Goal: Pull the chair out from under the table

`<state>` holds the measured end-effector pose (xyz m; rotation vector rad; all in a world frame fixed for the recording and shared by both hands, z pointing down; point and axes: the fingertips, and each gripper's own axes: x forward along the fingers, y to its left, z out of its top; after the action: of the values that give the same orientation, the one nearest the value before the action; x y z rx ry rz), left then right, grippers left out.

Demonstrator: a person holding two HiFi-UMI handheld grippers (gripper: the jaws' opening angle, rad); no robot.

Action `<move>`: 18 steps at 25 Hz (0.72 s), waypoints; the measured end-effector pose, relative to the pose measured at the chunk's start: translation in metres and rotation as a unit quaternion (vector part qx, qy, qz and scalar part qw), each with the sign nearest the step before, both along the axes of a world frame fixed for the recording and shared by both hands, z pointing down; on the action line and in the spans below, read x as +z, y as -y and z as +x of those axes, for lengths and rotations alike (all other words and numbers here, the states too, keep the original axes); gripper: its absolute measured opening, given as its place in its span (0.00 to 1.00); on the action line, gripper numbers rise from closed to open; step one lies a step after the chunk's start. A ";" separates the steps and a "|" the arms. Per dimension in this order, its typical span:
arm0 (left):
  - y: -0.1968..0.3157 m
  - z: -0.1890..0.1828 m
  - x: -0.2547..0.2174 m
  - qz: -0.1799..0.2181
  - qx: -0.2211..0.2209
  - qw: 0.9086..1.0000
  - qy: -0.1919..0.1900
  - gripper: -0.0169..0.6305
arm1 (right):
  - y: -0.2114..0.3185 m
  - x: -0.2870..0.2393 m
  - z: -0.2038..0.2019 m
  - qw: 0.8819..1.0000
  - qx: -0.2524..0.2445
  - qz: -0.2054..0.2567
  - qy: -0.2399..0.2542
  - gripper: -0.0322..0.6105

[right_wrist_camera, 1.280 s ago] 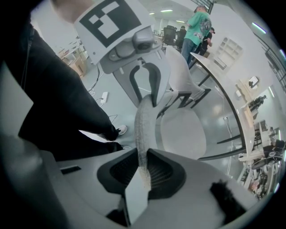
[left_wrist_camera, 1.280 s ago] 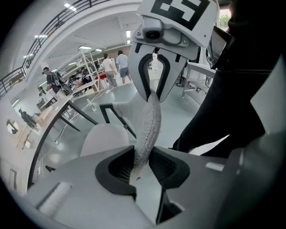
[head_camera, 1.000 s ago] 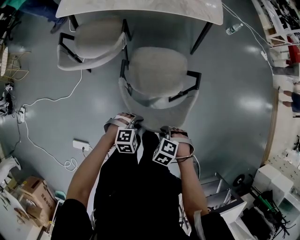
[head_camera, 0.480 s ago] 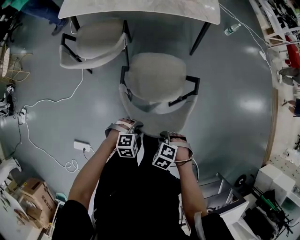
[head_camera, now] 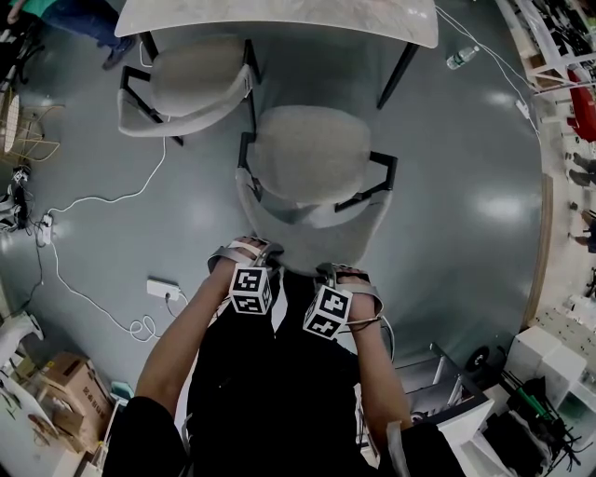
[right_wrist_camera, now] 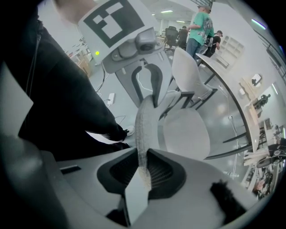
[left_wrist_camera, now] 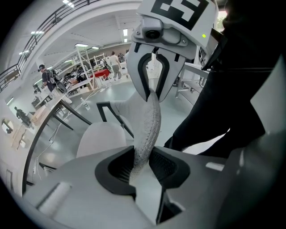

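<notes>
Both grippers clamp the top edge of the chair's backrest (left_wrist_camera: 149,120). The left gripper (left_wrist_camera: 142,163) has its jaws narrowed to a slim gap, with the dark ribbed pads (left_wrist_camera: 120,163) pressing on either side of the speckled grey rim. The right gripper (right_wrist_camera: 144,172) does likewise, closed a little tighter on the same rim, just at 3 o'clock of the left one in the head view. The person's forearms (head_camera: 182,349) reach down to them over dark clothing. The chair (head_camera: 312,154), pale-seated with black arm frames, stands at 12 o'clock of the grippers, its seat clear of the white table (head_camera: 279,19), with bare grey floor between. A second chair (head_camera: 191,79) sits at 10 o'clock of it, with its front at the table's edge. A white cable (head_camera: 102,196) trails at 9 o'clock, and a bottle (head_camera: 463,58) lies at 2 o'clock.
</notes>
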<state>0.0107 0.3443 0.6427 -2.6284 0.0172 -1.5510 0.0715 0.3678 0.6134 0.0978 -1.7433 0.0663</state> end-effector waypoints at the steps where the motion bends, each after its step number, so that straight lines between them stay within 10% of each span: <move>1: 0.000 0.000 0.000 0.000 0.002 1.000 0.001 0.19 | 0.000 0.000 0.000 1.000 -0.002 0.000 -0.001 0.16; 18: -0.004 -0.004 0.008 -0.056 0.003 0.998 0.021 0.25 | -0.002 0.002 -0.002 0.999 0.014 -0.031 0.003 0.21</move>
<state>0.0072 0.3482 0.6504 -2.6747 -0.0835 -1.6519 0.0695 0.3695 0.6159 0.0757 -1.7449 0.1415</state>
